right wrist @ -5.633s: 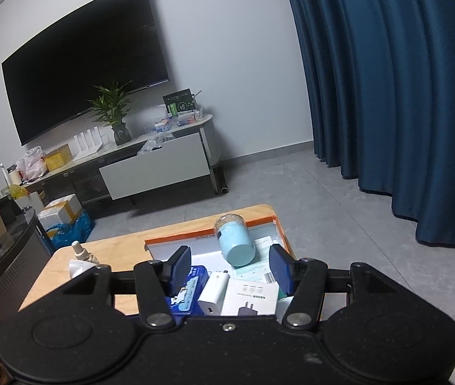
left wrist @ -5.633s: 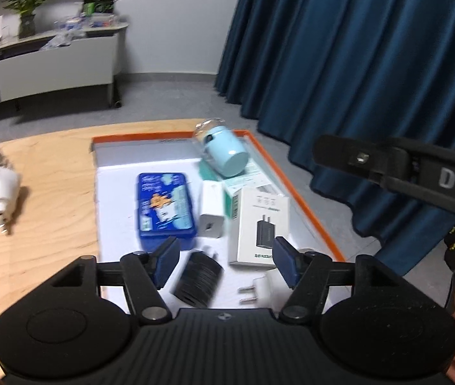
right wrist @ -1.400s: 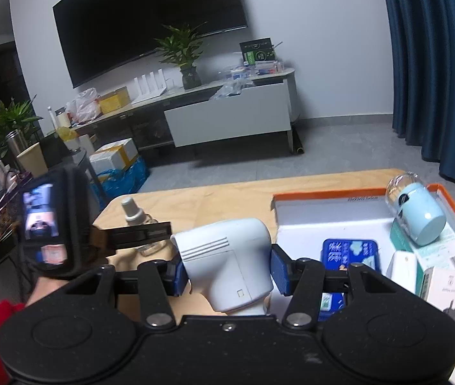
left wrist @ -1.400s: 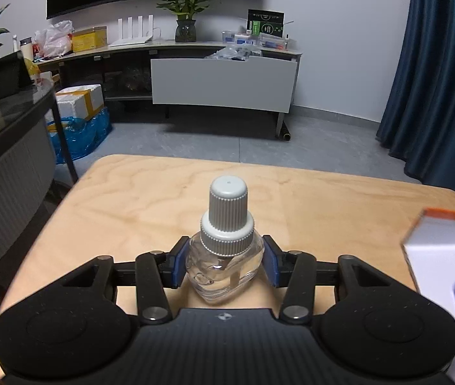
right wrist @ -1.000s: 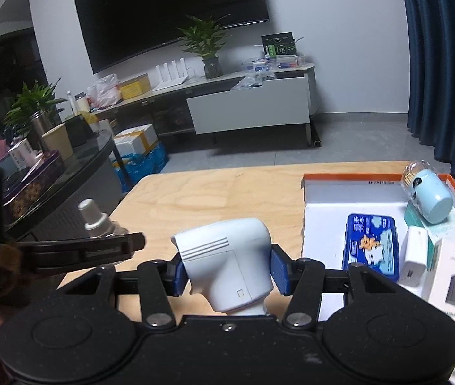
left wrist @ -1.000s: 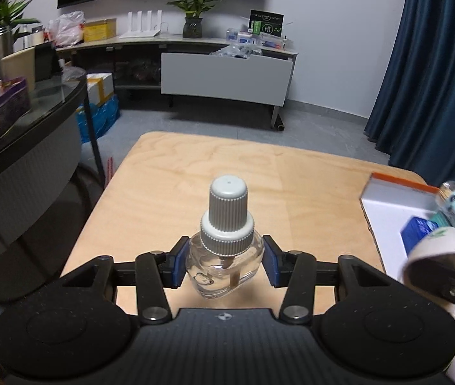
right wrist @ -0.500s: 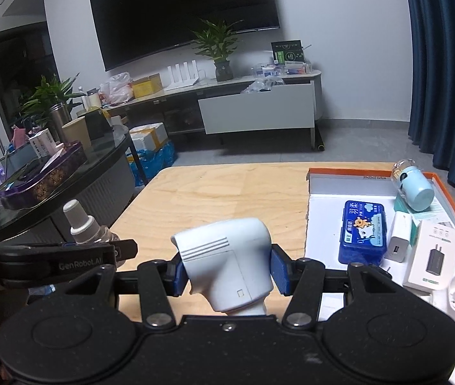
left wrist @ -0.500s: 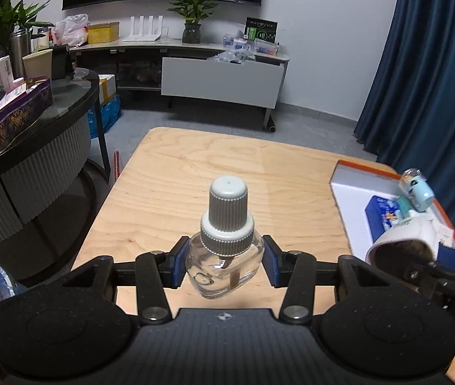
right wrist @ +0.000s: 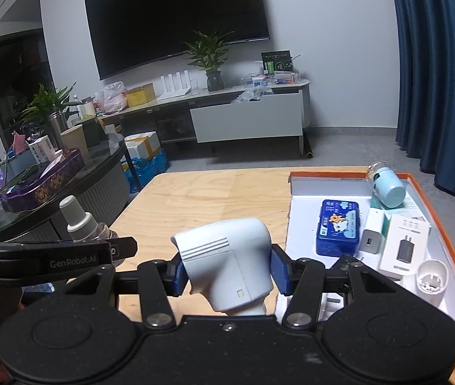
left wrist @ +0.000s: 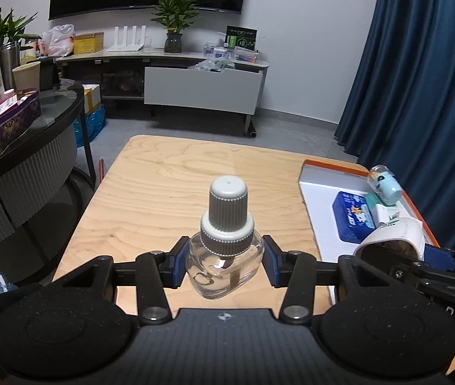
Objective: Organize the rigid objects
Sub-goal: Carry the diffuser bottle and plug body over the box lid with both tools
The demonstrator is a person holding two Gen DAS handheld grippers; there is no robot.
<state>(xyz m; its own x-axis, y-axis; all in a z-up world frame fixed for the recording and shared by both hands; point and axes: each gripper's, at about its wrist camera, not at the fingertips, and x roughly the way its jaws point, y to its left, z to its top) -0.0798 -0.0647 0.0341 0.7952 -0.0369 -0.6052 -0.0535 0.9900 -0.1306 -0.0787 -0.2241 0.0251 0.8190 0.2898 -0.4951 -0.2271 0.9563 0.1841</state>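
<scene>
Both grippers loaded, held over the wooden table (left wrist: 163, 199).
Left gripper (left wrist: 226, 261) angled downward, clamping a clear bottle (left wrist: 226, 256) upright; right gripper (right wrist: 229, 272) alongside, clamping a white plug-in device (right wrist: 227, 263); orange-rimmed tray (right wrist: 433, 205) to the right.

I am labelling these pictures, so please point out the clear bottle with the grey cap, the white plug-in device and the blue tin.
clear bottle (left wrist: 224, 269), left wrist view, on its glass body.
white plug-in device (right wrist: 227, 263), right wrist view, on its front face.
blue tin (right wrist: 339, 227), right wrist view, on its lid.
</scene>
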